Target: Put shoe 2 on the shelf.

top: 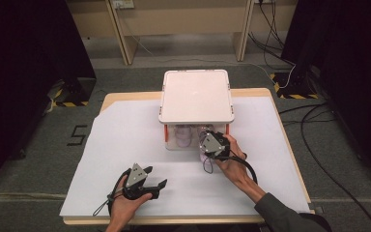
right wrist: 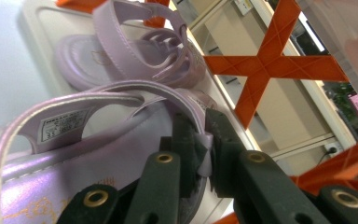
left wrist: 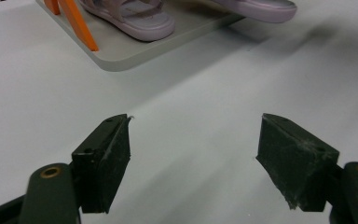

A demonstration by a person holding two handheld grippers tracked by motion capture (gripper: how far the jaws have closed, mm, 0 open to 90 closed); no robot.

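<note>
A lilac strappy sandal [right wrist: 74, 177] is held by one strap in my right gripper [right wrist: 200, 121], whose jaws are shut on the strap. From above, that gripper [top: 207, 147] is at the front right of a small white rack [top: 195, 94] with orange braces, and the sandal [top: 206, 163] sticks out below it toward the table. A second lilac sandal [right wrist: 88, 56] lies on the rack's bottom shelf, seen too as the sandal [left wrist: 130, 18] ahead of my left gripper. My left gripper [top: 156, 177] rests low over the white table, jaws wide apart, nothing between them [left wrist: 196, 121].
White paper [top: 125, 140] covers the wooden table. An orange X-shaped brace [right wrist: 270, 60] closes the rack's side. The rack's grey base [left wrist: 121, 53] lies flat on the paper. Cables [top: 319, 145] run over the floor at the right; wooden furniture stands behind.
</note>
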